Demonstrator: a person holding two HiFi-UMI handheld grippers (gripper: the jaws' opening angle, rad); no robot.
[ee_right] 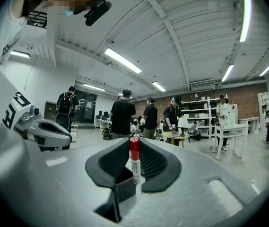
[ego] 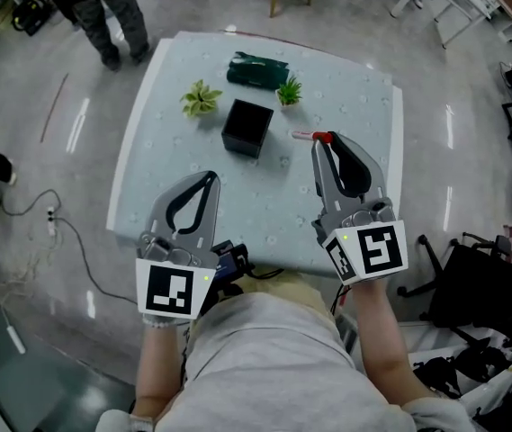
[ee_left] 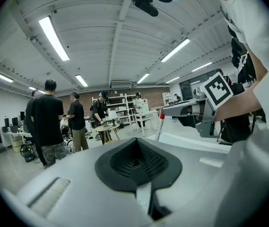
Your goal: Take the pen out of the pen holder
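Note:
A white pen with a red cap (ee_right: 134, 162) stands upright between the pads of my right gripper (ee_right: 134, 149), which is shut on it. In the head view the right gripper (ego: 326, 140) is above the table with the pen (ego: 304, 137) sticking out to its left. The pen is clear of the black square pen holder (ego: 247, 127), which stands to the gripper's left. My left gripper (ego: 209, 179) hovers over the table's near part, shut and empty. The left gripper view shows its pads (ee_left: 136, 162) together, and the pen (ee_left: 160, 126) in the right gripper beyond.
Two small green plants (ego: 201, 98) (ego: 289, 91) and a dark green pouch (ego: 257, 70) lie behind the holder on the pale blue table (ego: 345, 106). Several people stand in the room beyond. A cable (ego: 67, 232) runs over the floor on the left.

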